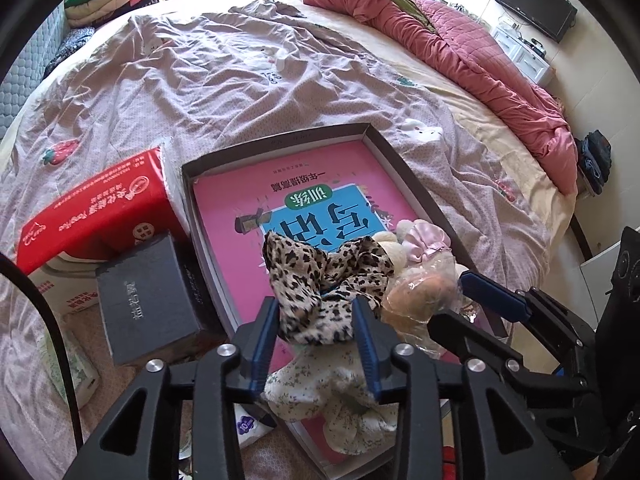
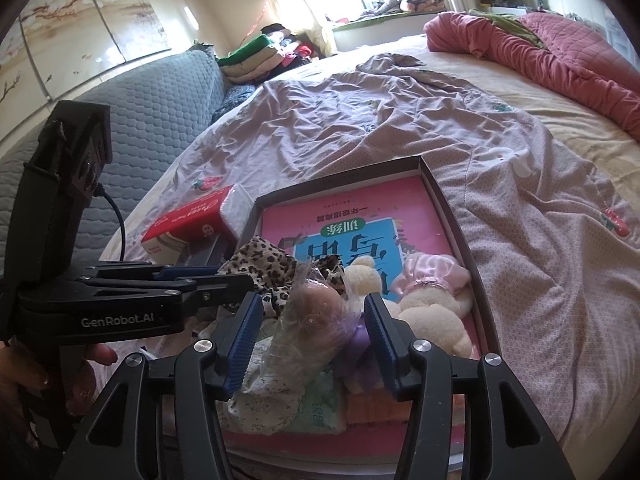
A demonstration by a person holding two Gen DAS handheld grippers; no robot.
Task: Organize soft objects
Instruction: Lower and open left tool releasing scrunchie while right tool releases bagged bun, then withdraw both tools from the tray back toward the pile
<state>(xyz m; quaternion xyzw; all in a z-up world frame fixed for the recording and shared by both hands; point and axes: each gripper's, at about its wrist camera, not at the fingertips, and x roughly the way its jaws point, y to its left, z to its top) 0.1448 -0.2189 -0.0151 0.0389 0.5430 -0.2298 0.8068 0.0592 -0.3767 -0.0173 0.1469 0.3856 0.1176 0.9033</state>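
A shallow dark tray [image 1: 408, 168] lined with a pink book lies on the bed. In it lie a leopard-print cloth [image 1: 320, 272], a floral cloth [image 1: 340, 404], a plastic-wrapped doll [image 1: 420, 292] and a cream plush bear in a pink dress [image 2: 432, 292]. My left gripper [image 1: 316, 336] is open, its fingers on either side of the leopard cloth's near end. My right gripper [image 2: 316, 332] is open around the wrapped doll [image 2: 316, 316]. The tray [image 2: 452, 208] and the leopard cloth [image 2: 260, 264] also show in the right wrist view.
A red tissue pack [image 1: 100, 208] and a dark grey box [image 1: 148, 296] sit left of the tray. A green tissue pack [image 2: 320, 412] lies at the tray's near end. A pink quilt [image 1: 460, 52] is bunched at the bed's far right. Folded clothes [image 2: 256, 56] are stacked beside the headboard.
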